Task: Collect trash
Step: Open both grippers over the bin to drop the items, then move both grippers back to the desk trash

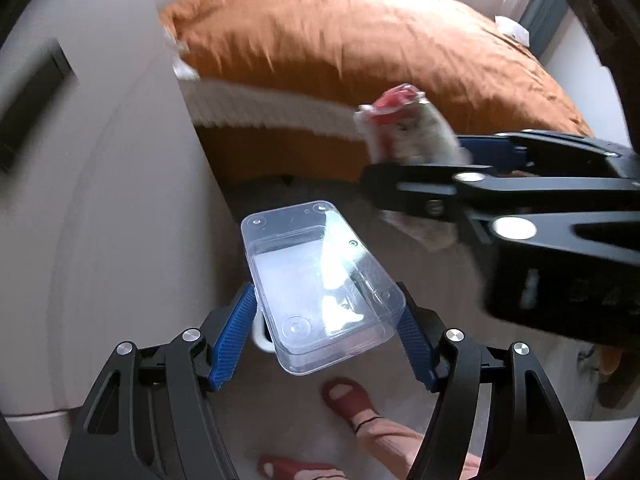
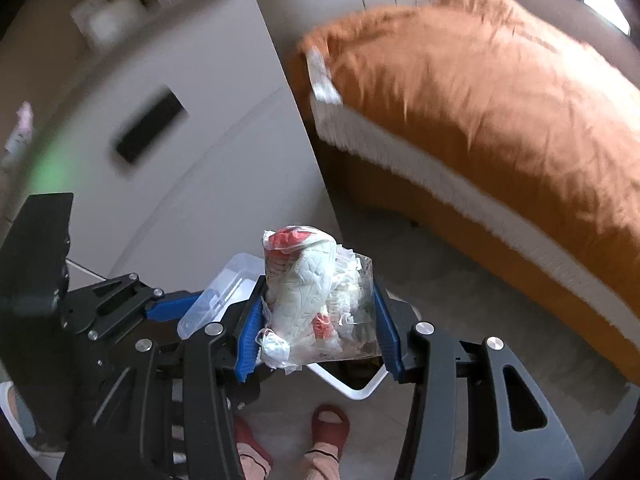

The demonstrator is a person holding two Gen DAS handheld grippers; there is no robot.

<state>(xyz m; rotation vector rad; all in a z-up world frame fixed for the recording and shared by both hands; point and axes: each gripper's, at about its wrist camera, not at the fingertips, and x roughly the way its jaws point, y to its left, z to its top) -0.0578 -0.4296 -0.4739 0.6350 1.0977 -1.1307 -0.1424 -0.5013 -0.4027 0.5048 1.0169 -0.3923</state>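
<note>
My left gripper (image 1: 328,320) is shut on a clear plastic food container (image 1: 320,284), held in the air above the floor. My right gripper (image 2: 316,316) is shut on a clear bag of crumpled white and red trash (image 2: 316,296). In the left wrist view the right gripper (image 1: 416,184) comes in from the right with the bag (image 1: 404,132) above and right of the container. In the right wrist view the left gripper (image 2: 192,308) and the container (image 2: 224,288) are just left of the bag. A white-rimmed bin (image 2: 360,388) shows below the bag.
A bed with an orange cover (image 1: 360,40) fills the upper right. A white cabinet (image 1: 100,160) stands at the left. White crumpled paper (image 1: 512,28) lies on the bed's far side. The person's feet in red slippers (image 2: 330,424) stand on the grey floor below.
</note>
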